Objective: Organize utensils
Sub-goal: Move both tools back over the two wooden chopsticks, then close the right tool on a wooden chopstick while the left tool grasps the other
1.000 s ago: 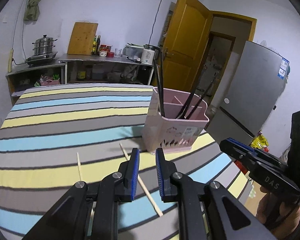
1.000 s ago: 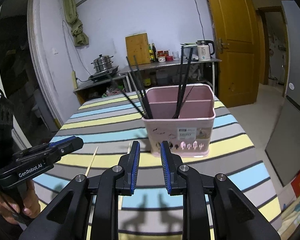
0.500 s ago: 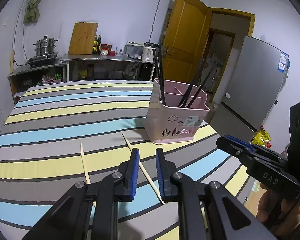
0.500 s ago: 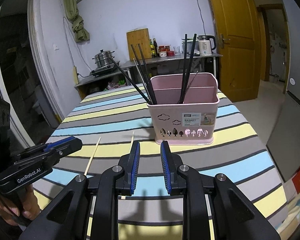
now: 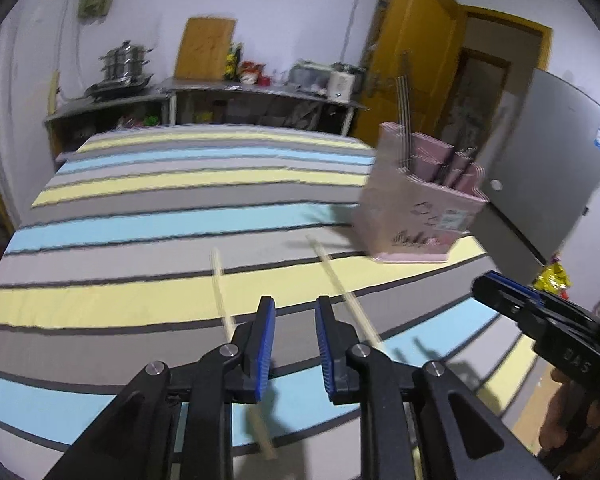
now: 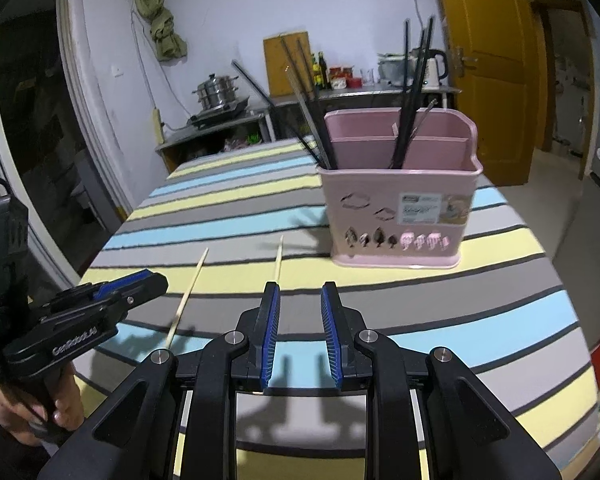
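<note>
A pink utensil basket (image 6: 400,200) with several black chopsticks upright in it stands on the striped table; it also shows in the left wrist view (image 5: 416,208). Two pale wooden chopsticks lie flat on the cloth: one (image 6: 186,296) to the left, one (image 6: 278,258) nearer the basket. In the left wrist view they are the left chopstick (image 5: 222,292) and the right chopstick (image 5: 340,288). My left gripper (image 5: 294,312) is open and empty above their near ends. My right gripper (image 6: 300,300) is open and empty, in front of the basket.
The table wears a striped cloth (image 6: 228,208) of grey, blue and yellow. A counter (image 6: 340,92) with a kettle, pot and cutting board stands behind. A grey fridge (image 5: 548,168) and a yellow door (image 6: 488,60) are to the right.
Both grippers' jaws have opened slightly wider. The left gripper has swung left and down toward the two wooden chopsticks; its view is blurred. The right gripper dropped a little lower.
</note>
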`<action>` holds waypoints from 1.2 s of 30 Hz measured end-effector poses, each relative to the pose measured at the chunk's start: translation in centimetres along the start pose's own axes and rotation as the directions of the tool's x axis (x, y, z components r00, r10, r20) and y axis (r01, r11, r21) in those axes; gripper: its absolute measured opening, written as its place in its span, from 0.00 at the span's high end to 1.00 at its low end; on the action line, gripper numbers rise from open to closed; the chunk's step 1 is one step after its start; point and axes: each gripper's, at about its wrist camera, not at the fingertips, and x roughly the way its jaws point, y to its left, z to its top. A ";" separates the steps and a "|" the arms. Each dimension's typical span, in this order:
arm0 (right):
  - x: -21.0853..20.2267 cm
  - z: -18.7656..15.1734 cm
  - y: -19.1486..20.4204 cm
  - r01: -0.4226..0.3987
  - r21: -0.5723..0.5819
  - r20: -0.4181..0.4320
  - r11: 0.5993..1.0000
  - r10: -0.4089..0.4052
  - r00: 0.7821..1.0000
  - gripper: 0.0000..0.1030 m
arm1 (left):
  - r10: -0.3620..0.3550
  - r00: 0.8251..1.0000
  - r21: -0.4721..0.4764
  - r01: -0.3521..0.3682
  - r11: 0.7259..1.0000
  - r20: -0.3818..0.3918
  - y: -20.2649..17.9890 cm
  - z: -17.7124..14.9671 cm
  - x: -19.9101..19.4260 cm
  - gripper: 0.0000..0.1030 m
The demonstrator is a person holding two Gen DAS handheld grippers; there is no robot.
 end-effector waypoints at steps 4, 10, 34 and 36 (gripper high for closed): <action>1.9 -0.2 0.6 -0.009 -0.010 -0.039 1.000 0.009 0.999 0.79 | 0.045 0.998 -0.039 -0.047 0.998 -0.044 2.4 -0.2 2.0 0.80; 5.1 0.1 1.3 -0.029 -0.020 -0.090 0.999 0.027 0.996 0.79 | 0.072 0.992 -0.075 -0.080 0.994 -0.103 4.7 0.0 5.1 0.80; 15.1 2.1 2.8 -0.006 -0.064 -0.233 0.998 -0.010 0.972 0.79 | 0.103 0.986 -0.056 -0.112 0.992 -0.130 5.6 1.7 8.5 0.94; 15.5 2.3 2.9 0.001 -0.072 -0.240 0.997 -0.018 0.971 0.79 | 0.101 0.986 -0.060 -0.110 0.992 -0.130 5.7 1.7 8.4 0.94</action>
